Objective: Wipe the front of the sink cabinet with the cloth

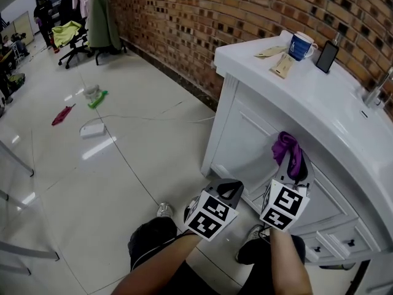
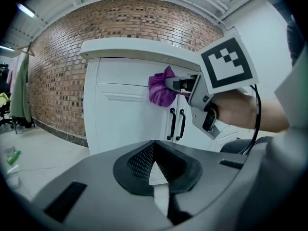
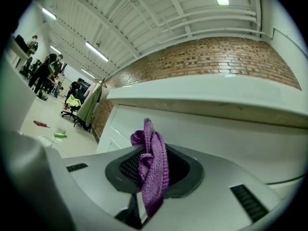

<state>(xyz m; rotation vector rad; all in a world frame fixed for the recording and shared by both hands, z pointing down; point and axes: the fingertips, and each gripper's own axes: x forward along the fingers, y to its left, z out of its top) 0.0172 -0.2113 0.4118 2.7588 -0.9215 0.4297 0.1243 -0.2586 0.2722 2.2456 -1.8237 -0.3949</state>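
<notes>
The white sink cabinet [image 1: 258, 134] stands on the right, its panelled front facing me. A purple cloth [image 1: 287, 149] is bunched against the upper part of that front, and my right gripper [image 1: 295, 168] is shut on it. In the right gripper view the cloth [image 3: 153, 163] hangs clamped between the jaws, close to the cabinet front [image 3: 226, 134]. My left gripper [image 1: 227, 190] hovers lower and to the left, shut and empty, short of the cabinet. In the left gripper view the jaws of the left gripper [image 2: 154, 166] meet, with the cloth [image 2: 161, 90] and the right gripper [image 2: 180, 84] seen ahead above two black door handles [image 2: 176, 124].
On the countertop stand a blue mug [image 1: 301, 45], a dark phone [image 1: 326, 56] and paper tags [image 1: 283, 66]; a faucet [image 1: 376, 90] is at the far right. Drawers with black knobs [image 1: 350, 243] sit low right. A white power strip [image 1: 92, 129], cable and red rag [image 1: 62, 114] lie on the tiled floor.
</notes>
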